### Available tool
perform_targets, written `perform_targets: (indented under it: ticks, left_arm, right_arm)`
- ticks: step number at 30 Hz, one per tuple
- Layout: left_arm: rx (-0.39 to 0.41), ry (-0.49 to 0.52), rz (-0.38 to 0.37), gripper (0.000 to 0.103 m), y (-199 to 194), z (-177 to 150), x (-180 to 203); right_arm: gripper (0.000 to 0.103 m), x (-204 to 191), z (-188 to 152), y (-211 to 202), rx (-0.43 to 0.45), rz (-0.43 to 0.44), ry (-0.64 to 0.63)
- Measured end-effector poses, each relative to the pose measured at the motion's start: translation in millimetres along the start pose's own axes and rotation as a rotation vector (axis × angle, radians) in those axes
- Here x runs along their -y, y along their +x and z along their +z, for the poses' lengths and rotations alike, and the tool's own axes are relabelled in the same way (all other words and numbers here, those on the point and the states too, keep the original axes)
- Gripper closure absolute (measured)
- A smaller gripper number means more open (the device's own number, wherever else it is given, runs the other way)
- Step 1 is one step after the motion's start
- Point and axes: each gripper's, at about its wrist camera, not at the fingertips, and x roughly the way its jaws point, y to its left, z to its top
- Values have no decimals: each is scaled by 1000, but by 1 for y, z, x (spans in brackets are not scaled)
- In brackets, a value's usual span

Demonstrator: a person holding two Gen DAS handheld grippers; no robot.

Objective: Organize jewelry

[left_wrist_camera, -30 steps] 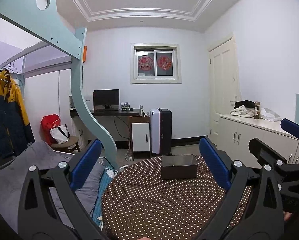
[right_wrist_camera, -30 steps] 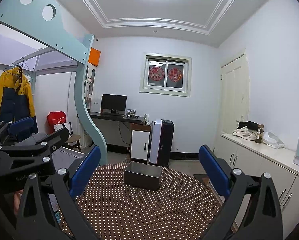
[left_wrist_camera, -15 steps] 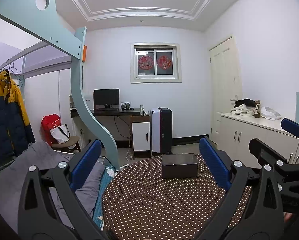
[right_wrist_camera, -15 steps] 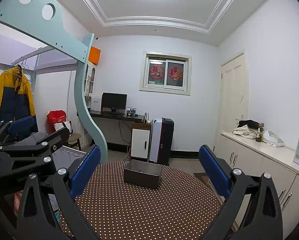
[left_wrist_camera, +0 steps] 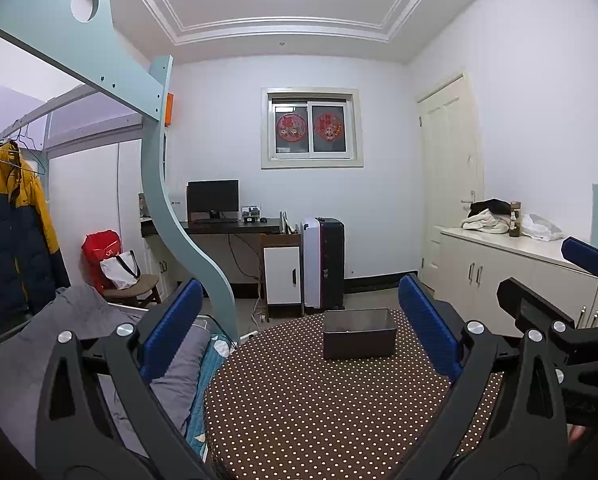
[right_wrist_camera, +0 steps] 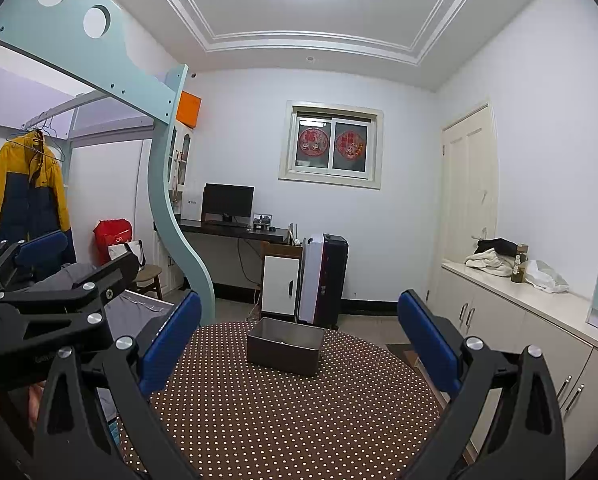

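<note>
Both claws, left (left_wrist_camera: 299, 320) and right (right_wrist_camera: 299, 328), spread wide and empty above dark box (right_wrist_camera: 285, 346) on dotted table (right_wrist_camera: 291, 420); no legible writing.

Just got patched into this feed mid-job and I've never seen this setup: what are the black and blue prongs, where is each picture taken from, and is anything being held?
There is no robot arm here: a person holds a two-finger gripper in each hand, and a fisheye camera on each looks forward along its fingers. The blue pads are the fingertips. One picture comes from the left gripper, the other from the right gripper. Each view also catches the other gripper at its edge. Both stand wide open and hold nothing. Ahead is a round table under a brown polka-dot cloth, with a dark open box on it. What the box contains is too small to tell, and no jewelry shows on the cloth. Behind are a desk, a suitcase and a cabinet.
</note>
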Motion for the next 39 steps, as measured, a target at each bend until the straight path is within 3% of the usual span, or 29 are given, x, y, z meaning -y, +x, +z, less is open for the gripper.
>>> perform_targets:
  ticks: [39]
  left_arm:
    - [-5, 5, 1, 7, 5, 3, -6]
  right_arm:
    - [8, 3, -2, 1, -13, -2, -1]
